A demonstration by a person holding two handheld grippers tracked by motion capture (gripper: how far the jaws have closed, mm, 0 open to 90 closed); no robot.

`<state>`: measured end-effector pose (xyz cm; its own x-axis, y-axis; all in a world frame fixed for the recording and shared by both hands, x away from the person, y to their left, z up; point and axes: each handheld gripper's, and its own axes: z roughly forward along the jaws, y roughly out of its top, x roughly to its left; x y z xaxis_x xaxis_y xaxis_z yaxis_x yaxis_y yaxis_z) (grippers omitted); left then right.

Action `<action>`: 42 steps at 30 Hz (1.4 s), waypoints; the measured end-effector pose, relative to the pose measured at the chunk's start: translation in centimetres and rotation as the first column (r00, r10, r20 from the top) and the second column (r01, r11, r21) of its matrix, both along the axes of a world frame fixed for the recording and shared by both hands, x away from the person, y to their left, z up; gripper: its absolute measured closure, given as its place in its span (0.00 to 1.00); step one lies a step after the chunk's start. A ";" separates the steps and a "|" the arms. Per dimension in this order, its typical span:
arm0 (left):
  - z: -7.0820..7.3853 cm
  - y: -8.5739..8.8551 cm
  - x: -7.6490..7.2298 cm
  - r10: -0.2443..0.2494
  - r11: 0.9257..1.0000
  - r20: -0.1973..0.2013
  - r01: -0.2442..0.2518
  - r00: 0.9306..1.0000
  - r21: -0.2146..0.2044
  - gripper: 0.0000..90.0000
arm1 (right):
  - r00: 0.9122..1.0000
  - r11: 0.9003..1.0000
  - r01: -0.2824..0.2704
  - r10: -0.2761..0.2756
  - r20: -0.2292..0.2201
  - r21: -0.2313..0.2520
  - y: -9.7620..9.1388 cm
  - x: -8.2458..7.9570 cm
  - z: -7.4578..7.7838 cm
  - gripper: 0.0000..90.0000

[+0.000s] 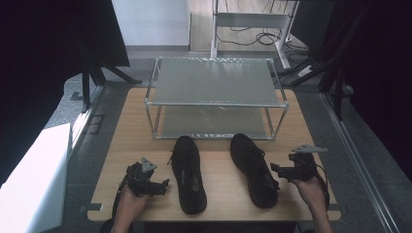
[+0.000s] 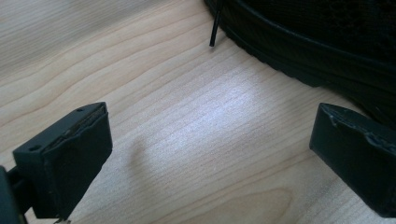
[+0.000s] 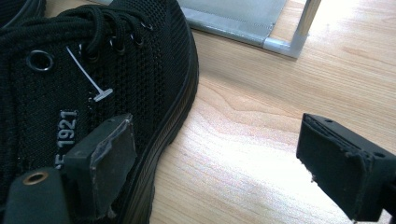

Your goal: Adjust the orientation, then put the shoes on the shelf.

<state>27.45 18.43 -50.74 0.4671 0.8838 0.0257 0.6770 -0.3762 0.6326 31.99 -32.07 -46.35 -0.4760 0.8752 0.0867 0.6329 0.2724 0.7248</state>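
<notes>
the left gripper [image 2: 210, 154] is sitting with its jaws spread wide and nothing between them but bare wood, and just beyond its right-hand jaw in the left gripper view the dark sole of the left shoe [image 2: 327, 51] is curving past, a loose lace end [image 2: 214, 30] hanging down to the table. the right gripper [image 3: 215, 158] is likewise standing released, jaws far apart over the wood; in the right gripper view one jaw is lying against or just in front of the side of the right shoe [image 3: 93, 70], where "1921" is printed and a small white plastic tag pin [image 3: 88, 77] is sticking out near the eyelets. in the high view the person's hands are holding the left gripper [image 1: 163, 186] and the right gripper [image 1: 278, 171] at the near edge of the wooden table [image 1: 218, 194], each just outside its shoe [image 1: 188, 174] [image 1: 253, 170], the two black shoes lying side by side with toes pointing away. beyond them a two-shelf metal rack [image 1: 216, 99] is standing at the table's far side, its corner post [image 3: 306, 23] showing in the right gripper view.
</notes>
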 end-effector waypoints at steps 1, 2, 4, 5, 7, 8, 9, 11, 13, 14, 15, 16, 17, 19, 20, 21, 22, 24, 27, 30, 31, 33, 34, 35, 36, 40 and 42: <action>0.1 0.0 0.0 0.011 1.000 -0.003 -0.011 1.000 0.011 0.00 | 1.000 1.000 0.002 -0.002 0.004 0.002 0.0 -0.1 0.0 0.13; 0.1 0.0 0.0 0.011 1.000 -0.003 -0.011 1.000 0.011 0.00 | 1.000 1.000 0.002 -0.002 0.004 0.002 0.0 -0.1 0.0 0.13; 0.5 0.0 -0.1 0.014 1.000 0.007 -0.014 1.000 -0.001 0.00 | 1.000 1.000 0.005 -0.005 0.009 0.012 -0.2 -0.3 0.2 0.13; 0.5 0.0 -0.1 0.014 1.000 0.007 -0.014 1.000 -0.001 0.00 | 1.000 1.000 0.005 -0.005 0.009 0.012 -0.2 -0.3 0.2 0.13; 0.8 0.0 -0.2 0.020 1.000 0.014 -0.020 1.000 -0.006 0.00 | 1.000 1.000 0.005 -0.006 0.020 0.018 -0.4 -0.5 0.6 0.13; 1.0 0.0 -0.2 0.020 1.000 0.019 -0.020 1.000 -0.010 0.00 | 1.000 1.000 0.009 -0.010 0.026 0.018 -0.5 -0.6 0.8 0.12; 1.1 0.0 -0.3 0.022 1.000 0.021 -0.021 1.000 -0.013 0.01 | 0.999 1.000 0.009 -0.009 0.032 0.017 -0.6 -0.7 1.0 0.12; 1.3 0.1 -0.4 0.026 0.999 0.027 -0.026 0.999 -0.019 0.01 | 0.999 1.000 0.005 -0.005 0.037 0.009 -0.6 -0.9 1.2 0.10; 1.5 0.1 -0.5 0.032 0.999 0.033 -0.031 0.999 -0.027 0.01 | 0.999 1.000 -0.005 0.005 0.042 -0.008 -0.6 -1.2 1.4 0.09; 1.7 0.2 -0.5 0.035 0.999 0.037 -0.033 0.999 -0.039 0.01 | 0.999 1.000 -0.004 0.005 0.045 -0.008 -0.6 -1.2 1.5 0.08; 1.9 0.2 -0.5 0.038 0.998 0.041 -0.036 0.998 -0.057 0.01 | 0.999 1.000 -0.006 0.006 0.051 -0.008 -0.5 -1.3 1.6 0.08; 2.0 0.3 -0.6 0.043 0.997 0.044 -0.040 0.998 -0.072 0.01 | 0.999 1.000 -0.008 0.008 0.054 -0.004 -0.5 -1.4 1.7 0.08; 2.2 0.3 -0.6 0.047 0.995 0.045 -0.043 0.998 -0.088 0.01 | 0.999 1.000 -0.008 0.008 0.054 -0.004 -0.5 -1.4 1.7 0.08; 2.5 0.3 -0.7 0.052 0.993 0.042 -0.047 0.998 -0.109 0.01 | 0.998 1.000 -0.017 0.016 0.061 0.014 -0.4 -1.7 2.1 0.06; 2.7 0.2 -0.8 0.053 0.992 0.041 -0.048 0.998 -0.116 0.01 | 0.998 1.000 -0.020 0.019 0.065 0.017 -0.4 -1.8 2.3 0.06; 2.9 0.2 -0.9 0.053 0.991 0.041 -0.047 0.998 -0.123 0.01 | 0.998 1.000 -0.022 0.021 0.066 0.022 -0.3 -1.9 2.4 0.05; 3.1 0.0 -0.9 0.053 0.990 0.043 -0.047 0.998 -0.131 0.00 | 0.998 1.000 -0.022 0.021 0.066 0.022 -0.3 -1.9 2.4 0.05; 3.6 -0.3 -1.0 0.048 0.987 0.052 -0.039 0.998 -0.153 0.00 | 0.998 0.999 -0.021 0.018 0.067 0.041 -0.3 -2.1 2.6 0.05; 4.3 -0.9 -1.1 0.030 0.981 0.063 -0.018 0.998 -0.192 0.00 | 0.998 0.996 -0.029 0.024 0.059 0.080 -0.2 -2.3 2.9 0.04; 4.6 -1.7 -1.0 0.013 0.978 0.062 0.000 0.998 -0.207 0.00 | 0.998 0.995 -0.042 0.038 0.041 0.093 0.3 -2.3 2.9 0.00; 4.6 -1.9 -0.9 0.010 0.979 0.061 0.003 0.998 -0.205 0.00 | 0.999 0.995 -0.041 0.038 0.036 0.091 0.4 -2.3 2.9 0.02; 4.6 -2.5 -0.7 0.002 0.979 0.056 0.010 0.998 -0.203 0.00 | 0.997 0.992 -0.071 0.070 0.018 0.101 0.9 -2.2 2.7 0.06; 4.6 -2.7 -0.6 -0.002 0.979 0.053 0.013 0.999 -0.202 0.00 | 0.996 0.993 -0.086 0.085 0.014 0.084 1.3 -2.1 2.5 0.07; 4.7 -2.9 -0.5 -0.004 0.978 0.053 0.015 0.999 -0.207 0.00 | 0.996 0.992 -0.093 0.093 0.011 0.080 1.5 -2.1 2.3 0.08; 4.7 -3.1 -0.4 -0.007 0.977 0.051 0.018 0.999 -0.215 0.00 | 0.995 0.992 -0.103 0.102 0.008 0.078 1.8 -1.9 2.1 0.08; 4.7 -4.2 0.2 -0.023 0.977 0.040 0.031 0.999 -0.212 0.00 | 0.992 0.988 -0.128 0.129 -0.013 0.085 2.7 -1.4 1.5 0.08; 4.6 -4.8 0.5 -0.035 0.977 0.032 0.041 0.999 -0.211 0.00 | 0.989 0.990 -0.141 0.142 -0.048 0.025 3.8 -0.8 0.6 0.07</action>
